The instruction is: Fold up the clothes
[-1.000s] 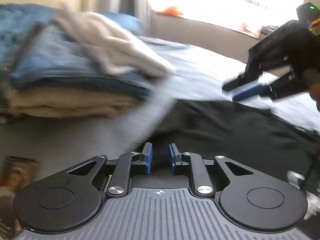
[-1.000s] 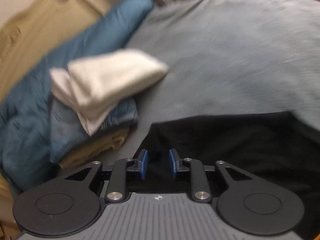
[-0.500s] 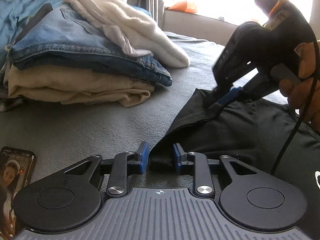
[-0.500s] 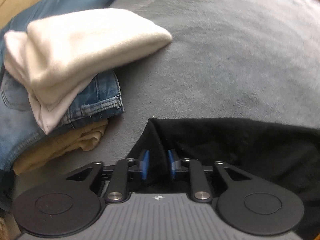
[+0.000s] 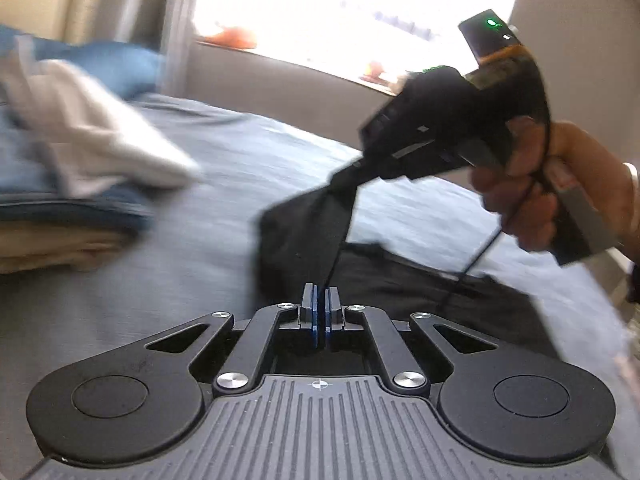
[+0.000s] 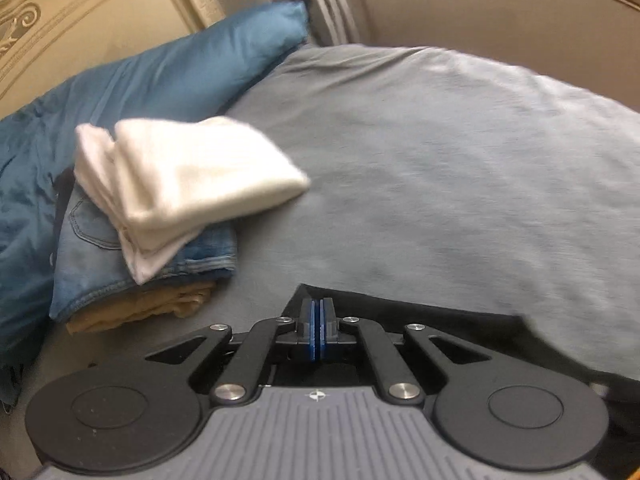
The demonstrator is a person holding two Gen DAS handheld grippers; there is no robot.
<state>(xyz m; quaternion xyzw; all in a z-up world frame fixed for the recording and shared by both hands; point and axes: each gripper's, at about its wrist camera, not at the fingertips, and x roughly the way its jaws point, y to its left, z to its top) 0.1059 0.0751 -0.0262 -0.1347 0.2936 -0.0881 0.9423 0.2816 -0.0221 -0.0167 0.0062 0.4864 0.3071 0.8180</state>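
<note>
Both grippers pinch the black garment point(image 5: 304, 220): the left gripper point(image 5: 321, 312) low at its edge, the right gripper point(image 5: 356, 168) raised in a person's hand point(image 5: 532, 196), lifting a corner. Motion blurs the folded stack point(image 6: 160, 216). The rest drapes on a grey bed point(image 6: 440, 152) below a bright window point(image 5: 340, 8).

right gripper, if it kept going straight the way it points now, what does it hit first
Probably bare grey bedspread: the right gripper, shut on the black garment, points past the folded pile on its left. Depth is unclear.
</note>
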